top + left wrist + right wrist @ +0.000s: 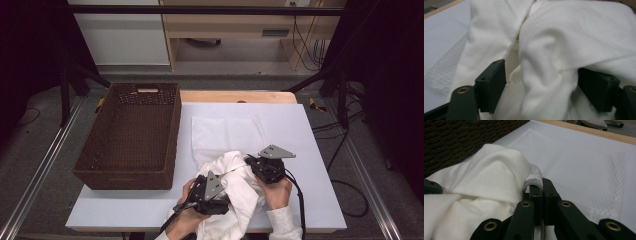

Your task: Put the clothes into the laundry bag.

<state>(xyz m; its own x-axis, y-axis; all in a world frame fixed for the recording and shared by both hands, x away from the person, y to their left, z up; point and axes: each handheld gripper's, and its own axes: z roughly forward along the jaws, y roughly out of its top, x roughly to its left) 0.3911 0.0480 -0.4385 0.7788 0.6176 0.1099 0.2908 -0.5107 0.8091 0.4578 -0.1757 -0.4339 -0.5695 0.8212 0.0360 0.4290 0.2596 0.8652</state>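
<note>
cloth (235, 190), soft white knit, lies bunched in folds at the near edge of the table (310, 150), just right of the dark woven rectangular basket (131, 135). right gripper (254, 164) pinches its hem, jaws closed. left gripper (224, 196) spreads wide around a fold. beyond the cloth lies a flat white mesh sheet (227, 132).
</note>
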